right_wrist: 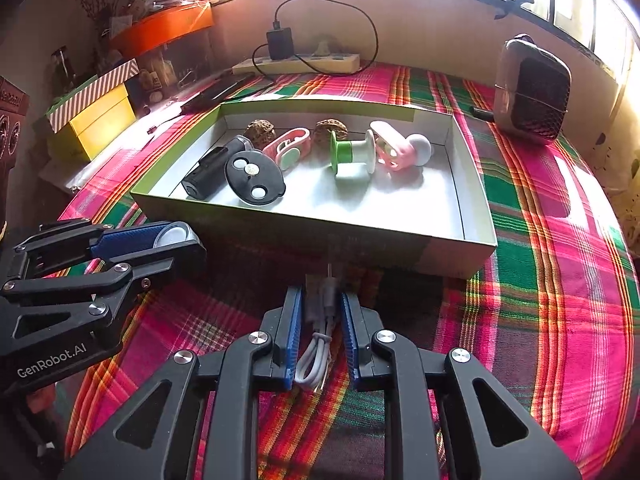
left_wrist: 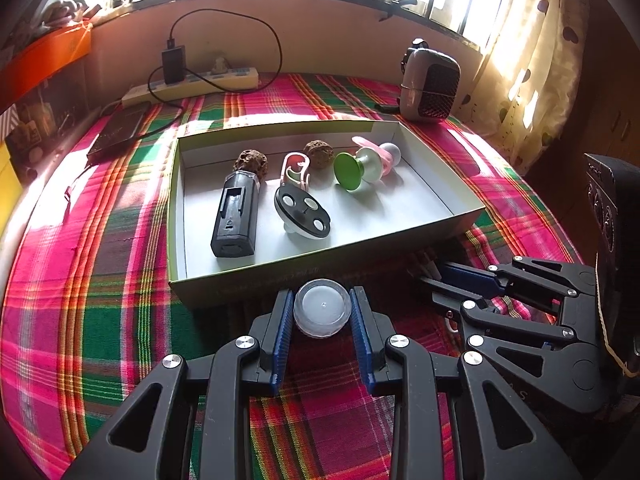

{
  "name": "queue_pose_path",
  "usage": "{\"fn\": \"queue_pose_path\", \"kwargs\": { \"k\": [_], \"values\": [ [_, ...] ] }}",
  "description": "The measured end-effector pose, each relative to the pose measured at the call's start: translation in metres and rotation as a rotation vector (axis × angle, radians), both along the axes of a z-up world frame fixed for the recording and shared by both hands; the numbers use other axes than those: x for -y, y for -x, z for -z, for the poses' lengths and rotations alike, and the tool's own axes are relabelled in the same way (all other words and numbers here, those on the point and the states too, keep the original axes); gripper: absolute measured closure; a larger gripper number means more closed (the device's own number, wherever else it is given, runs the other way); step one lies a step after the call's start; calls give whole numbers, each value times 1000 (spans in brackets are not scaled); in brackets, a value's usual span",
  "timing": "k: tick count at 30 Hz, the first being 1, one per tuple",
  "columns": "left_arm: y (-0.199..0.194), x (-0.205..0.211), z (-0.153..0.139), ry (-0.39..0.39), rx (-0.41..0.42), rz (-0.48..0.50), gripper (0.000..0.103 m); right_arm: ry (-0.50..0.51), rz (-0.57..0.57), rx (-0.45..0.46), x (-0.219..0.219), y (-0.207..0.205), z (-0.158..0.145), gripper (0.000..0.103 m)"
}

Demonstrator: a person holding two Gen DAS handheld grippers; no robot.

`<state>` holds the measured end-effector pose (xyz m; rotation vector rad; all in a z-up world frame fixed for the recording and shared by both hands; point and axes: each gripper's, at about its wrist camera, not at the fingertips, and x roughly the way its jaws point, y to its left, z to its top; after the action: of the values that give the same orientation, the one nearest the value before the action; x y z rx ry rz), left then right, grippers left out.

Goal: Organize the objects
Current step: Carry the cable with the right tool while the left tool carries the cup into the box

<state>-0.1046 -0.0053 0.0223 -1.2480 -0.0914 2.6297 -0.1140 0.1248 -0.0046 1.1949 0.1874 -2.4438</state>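
My left gripper [left_wrist: 322,306] is shut on a small round clear jar [left_wrist: 322,307], held just in front of the near wall of an open cardboard box [left_wrist: 460,222]. My right gripper [right_wrist: 320,302] is shut on a coiled white USB cable [right_wrist: 318,344], also just before the box's near wall [right_wrist: 452,254]. The box holds a black battery pack [left_wrist: 236,216], a black oval disc [left_wrist: 303,211], two walnuts [left_wrist: 251,161], a green-and-white spool [left_wrist: 352,170] and pink clips [left_wrist: 295,170]. Each gripper shows in the other's view, the right one [left_wrist: 432,270] and the left one [right_wrist: 188,240].
The table has a pink and green plaid cloth [left_wrist: 100,280]. A power strip with a charger [left_wrist: 192,78] and a black device [left_wrist: 116,134] lie at the back left. A small heater [left_wrist: 430,88] stands at the back right. Yellow and orange boxes [right_wrist: 96,116] sit left.
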Motion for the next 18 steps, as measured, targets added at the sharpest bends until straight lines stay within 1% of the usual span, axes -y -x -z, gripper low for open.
{"fn": "queue_pose_path", "kwargs": {
  "k": [6, 18],
  "values": [
    [1, 0, 0, 1, 0, 1, 76, -26, -1, -20, 3, -3, 0, 84],
    [1, -2, -7, -2, -14, 9, 76, 11, -1, -30, -1, -5, -11, 84]
  ]
}}
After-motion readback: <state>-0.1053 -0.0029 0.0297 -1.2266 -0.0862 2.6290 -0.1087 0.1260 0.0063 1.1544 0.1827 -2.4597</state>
